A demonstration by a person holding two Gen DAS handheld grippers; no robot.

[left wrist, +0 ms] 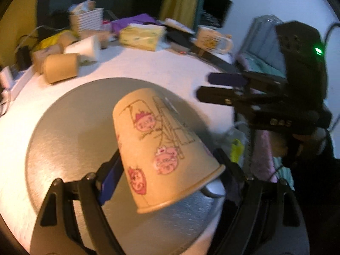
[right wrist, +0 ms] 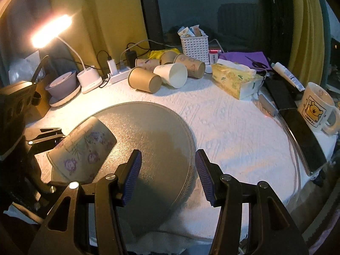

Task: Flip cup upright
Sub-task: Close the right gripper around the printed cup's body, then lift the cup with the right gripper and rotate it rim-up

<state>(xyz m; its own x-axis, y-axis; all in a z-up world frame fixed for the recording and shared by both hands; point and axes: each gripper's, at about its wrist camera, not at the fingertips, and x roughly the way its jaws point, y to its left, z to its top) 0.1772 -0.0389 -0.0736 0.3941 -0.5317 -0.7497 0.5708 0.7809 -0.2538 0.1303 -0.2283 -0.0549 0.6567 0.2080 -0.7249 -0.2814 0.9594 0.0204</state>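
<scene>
Item 1. Left gripper: black frame, blue-padded fingers pinching the tan paper cup with pink pig cartoons near its rim. The cup is tilted, base pointing away and up, mouth toward the camera, held over the round grey brushed-metal mat; whether the rim touches the mat cannot be told.

Item 2. Right gripper: fingers spread, holding nothing, hovering over the mat's near edge, beside the cup.

Step judged: mid-flip, the cup gripped and partly rotated. The next move calls for continued wrist rotation until the mouth faces up, then setting the base flat on the mat.

Item 3. Surroundings on the white-covered bench: a lit desk lamp, a cluster of loose paper cups, a yellow tissue pack, a bear-print mug. All stand well apart; only the right gripper is near the turning path.
</scene>
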